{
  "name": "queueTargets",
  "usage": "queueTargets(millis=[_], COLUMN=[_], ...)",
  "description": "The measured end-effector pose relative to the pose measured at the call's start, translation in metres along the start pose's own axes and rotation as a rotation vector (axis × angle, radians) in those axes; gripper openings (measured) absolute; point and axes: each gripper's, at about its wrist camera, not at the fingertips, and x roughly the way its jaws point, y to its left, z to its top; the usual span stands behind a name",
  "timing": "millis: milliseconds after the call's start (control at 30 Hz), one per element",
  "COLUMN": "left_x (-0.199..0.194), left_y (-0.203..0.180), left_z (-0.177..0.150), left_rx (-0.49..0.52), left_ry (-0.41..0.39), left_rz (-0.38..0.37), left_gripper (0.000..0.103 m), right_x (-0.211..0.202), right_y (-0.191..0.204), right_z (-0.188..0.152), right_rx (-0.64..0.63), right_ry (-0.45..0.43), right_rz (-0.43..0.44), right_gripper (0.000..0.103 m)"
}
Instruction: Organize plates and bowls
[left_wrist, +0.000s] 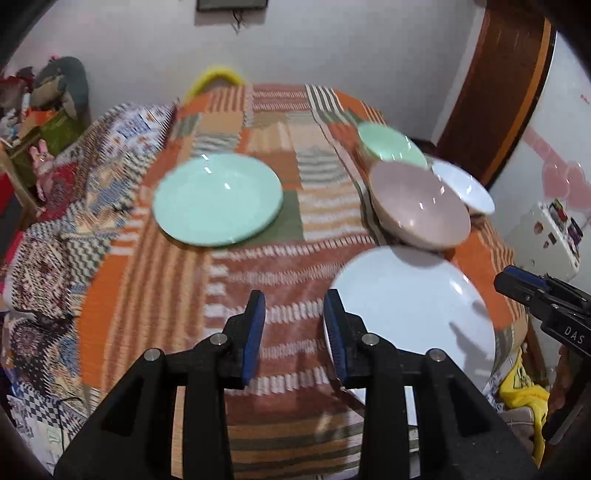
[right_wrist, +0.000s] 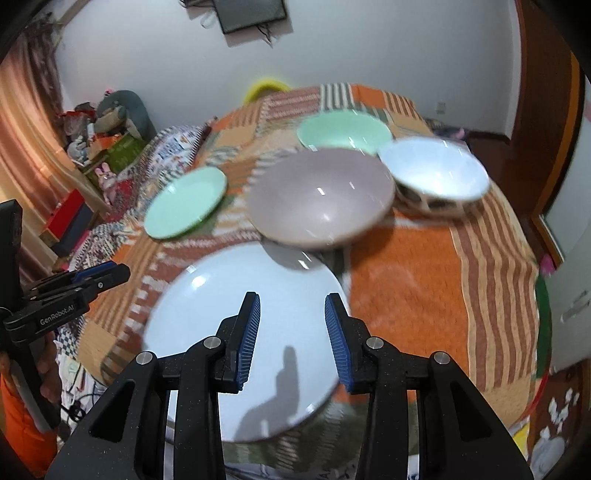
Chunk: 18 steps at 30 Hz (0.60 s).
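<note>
A white plate (left_wrist: 413, 314) (right_wrist: 251, 332) lies near the front on the patterned cloth. A green plate (left_wrist: 218, 199) (right_wrist: 184, 201) lies farther left. Behind the white plate stand a pink bowl (left_wrist: 421, 203) (right_wrist: 321, 195), a green bowl (left_wrist: 391, 146) (right_wrist: 343, 131) and a white bowl (left_wrist: 463, 186) (right_wrist: 436, 173). My left gripper (left_wrist: 295, 332) is open and empty, above the cloth just left of the white plate. My right gripper (right_wrist: 291, 332) is open and empty, above the white plate; it also shows in the left wrist view (left_wrist: 517, 284).
The cloth (left_wrist: 258, 266) covers a table or bed that drops off at the left and right sides. Cluttered boxes and toys (left_wrist: 44, 110) stand at the far left. A wooden door frame (left_wrist: 498, 92) and a white fridge (left_wrist: 546, 236) are to the right.
</note>
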Motion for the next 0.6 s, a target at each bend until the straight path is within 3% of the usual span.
queueTargets(millis=[100,300,600], left_x=[-0.015,-0.034,-0.033], left_y=[0.011,0.038,0.083], left_z=[0.01,0.028,0.055], left_rx=[-0.016,-0.041,-0.086], left_ry=[-0.048,-0.124,-0.173], left_rz=[0.022,0.084,0.187], left_gripper=[0.046,0.06,0.071], right_x=[-0.002,0.006,0.042], right_y=[0.014,0.045,0.079], right_z=[0.015,0.039,0.067], right_rx=[-0.036,-0.107,-0.186], right_ry=[-0.041,-0.088,-0.074], right_rz=[0.023,0.072,0.12], right_gripper=[0.035,0.035,0.035])
